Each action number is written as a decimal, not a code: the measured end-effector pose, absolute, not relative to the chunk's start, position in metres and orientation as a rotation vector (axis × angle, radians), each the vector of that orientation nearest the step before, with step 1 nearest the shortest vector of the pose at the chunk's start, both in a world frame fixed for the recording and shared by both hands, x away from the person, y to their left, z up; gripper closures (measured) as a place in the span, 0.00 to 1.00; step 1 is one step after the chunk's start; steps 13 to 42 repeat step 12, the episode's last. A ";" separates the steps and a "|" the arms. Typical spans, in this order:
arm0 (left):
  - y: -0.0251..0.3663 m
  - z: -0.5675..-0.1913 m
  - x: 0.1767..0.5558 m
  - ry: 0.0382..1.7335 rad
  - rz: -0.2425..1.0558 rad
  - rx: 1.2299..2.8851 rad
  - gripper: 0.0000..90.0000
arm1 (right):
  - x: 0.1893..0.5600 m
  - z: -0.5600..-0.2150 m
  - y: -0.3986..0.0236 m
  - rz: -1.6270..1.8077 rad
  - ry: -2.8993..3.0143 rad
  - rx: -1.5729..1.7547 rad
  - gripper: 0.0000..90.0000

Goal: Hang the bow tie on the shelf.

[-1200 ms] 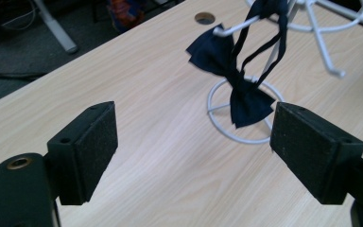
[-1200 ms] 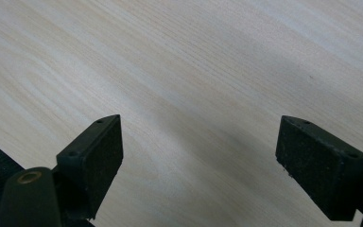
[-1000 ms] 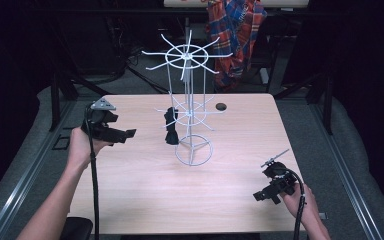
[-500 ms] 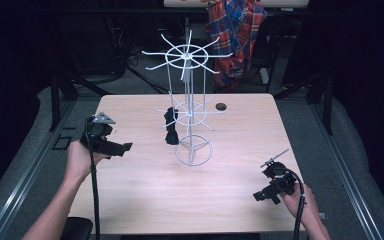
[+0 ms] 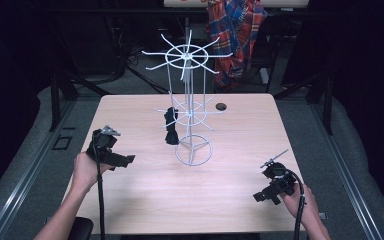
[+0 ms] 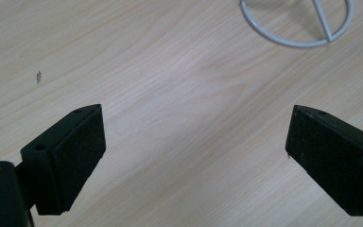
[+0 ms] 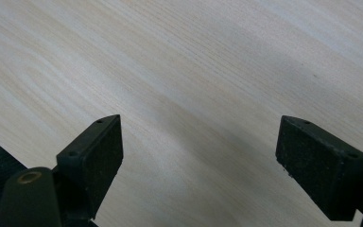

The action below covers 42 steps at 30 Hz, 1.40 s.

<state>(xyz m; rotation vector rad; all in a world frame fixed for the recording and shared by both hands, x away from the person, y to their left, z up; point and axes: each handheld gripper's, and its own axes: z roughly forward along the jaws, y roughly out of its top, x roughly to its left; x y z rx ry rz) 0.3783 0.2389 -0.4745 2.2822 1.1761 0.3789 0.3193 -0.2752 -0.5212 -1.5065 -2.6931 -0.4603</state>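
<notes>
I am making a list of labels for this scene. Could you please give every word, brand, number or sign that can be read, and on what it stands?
There is no readable text here.
The left gripper, the right gripper, the white wire rack, the black item hanging on it and the wooden table bear no visible writing.

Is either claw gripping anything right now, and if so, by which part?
Nothing is held. The left claw has just been opening and stands wide over bare table; the right claw is open too, with only tabletop between its jaws.
</notes>
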 end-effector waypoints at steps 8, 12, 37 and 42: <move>0.246 -0.488 0.380 1.192 0.342 2.307 0.01 | 0.319 -0.523 -0.275 -0.439 -2.702 -1.498 0.17; 0.249 -0.495 0.382 1.206 0.308 2.313 0.00 | 0.317 -0.522 -0.279 -0.458 -2.683 -1.501 0.17; 0.249 -0.495 0.382 1.206 0.308 2.313 0.00 | 0.317 -0.522 -0.279 -0.458 -2.683 -1.501 0.17; 0.249 -0.495 0.382 1.206 0.308 2.313 0.00 | 0.317 -0.522 -0.279 -0.458 -2.683 -1.501 0.17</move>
